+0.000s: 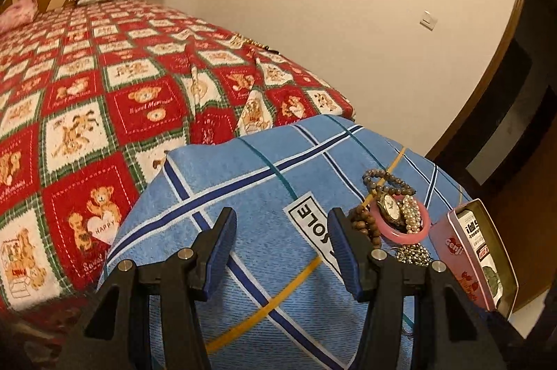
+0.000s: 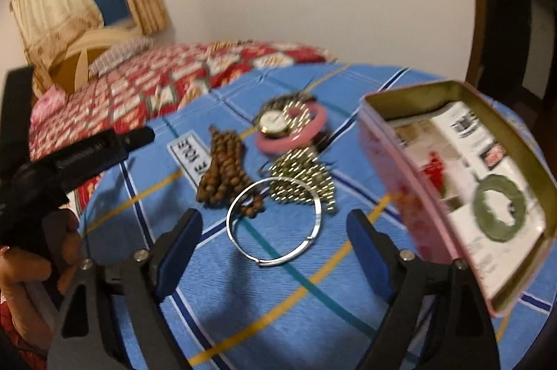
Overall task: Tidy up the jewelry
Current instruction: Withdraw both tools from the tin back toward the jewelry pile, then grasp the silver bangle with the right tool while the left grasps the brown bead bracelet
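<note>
The pink tin point(image 2: 463, 195) holds a green bangle point(image 2: 500, 208) on printed paper. Beside the tin lies a silver bangle point(image 2: 275, 222). Both the left gripper point(image 1: 282, 251) and right gripper point(image 2: 275, 251) gape empty.

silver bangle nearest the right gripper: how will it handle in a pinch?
The silver bangle looks like thin, polished metal: probably stiff, light and slippery. Lying flat on the blue cloth, its low rim may be hard to catch. Stood on edge, it could roll.
</note>
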### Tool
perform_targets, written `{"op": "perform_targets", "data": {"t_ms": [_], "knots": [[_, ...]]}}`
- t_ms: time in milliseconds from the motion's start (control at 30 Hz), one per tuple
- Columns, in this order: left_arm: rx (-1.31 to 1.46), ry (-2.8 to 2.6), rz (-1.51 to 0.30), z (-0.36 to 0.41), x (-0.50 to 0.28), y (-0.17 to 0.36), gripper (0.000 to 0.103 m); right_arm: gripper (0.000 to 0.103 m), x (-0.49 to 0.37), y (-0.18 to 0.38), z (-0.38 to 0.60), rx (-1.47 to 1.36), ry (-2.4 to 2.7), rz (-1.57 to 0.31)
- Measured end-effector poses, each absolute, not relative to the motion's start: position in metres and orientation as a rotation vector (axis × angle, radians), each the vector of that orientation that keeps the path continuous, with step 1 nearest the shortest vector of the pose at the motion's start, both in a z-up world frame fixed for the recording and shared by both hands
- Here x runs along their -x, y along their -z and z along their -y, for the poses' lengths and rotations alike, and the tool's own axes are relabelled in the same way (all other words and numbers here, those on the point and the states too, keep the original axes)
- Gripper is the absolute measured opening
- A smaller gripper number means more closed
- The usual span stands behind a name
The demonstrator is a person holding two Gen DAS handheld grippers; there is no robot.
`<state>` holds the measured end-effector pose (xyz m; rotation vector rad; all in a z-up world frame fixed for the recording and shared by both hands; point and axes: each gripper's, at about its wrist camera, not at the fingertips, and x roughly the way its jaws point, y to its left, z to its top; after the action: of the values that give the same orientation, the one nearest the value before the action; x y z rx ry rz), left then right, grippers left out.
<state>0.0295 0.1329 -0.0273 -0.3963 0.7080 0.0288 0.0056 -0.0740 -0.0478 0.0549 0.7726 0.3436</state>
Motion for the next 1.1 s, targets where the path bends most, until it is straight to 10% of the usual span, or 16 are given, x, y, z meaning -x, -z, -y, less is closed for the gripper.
{"op": "perform_targets", "data": {"t_ms": [567,1100], "knots": [[0.39,-0.017,-0.733,-0.13,-0.035,0.03,0.055,0.071,-0.016,0.061,0.06,0.073,-0.375,-0.87],[0.164,0.129,-0.791,-0.05,-0.058,0.034,0.055,0.072,0.013,0.024,0.111,-0.098,-0.287,-0.568]]}}
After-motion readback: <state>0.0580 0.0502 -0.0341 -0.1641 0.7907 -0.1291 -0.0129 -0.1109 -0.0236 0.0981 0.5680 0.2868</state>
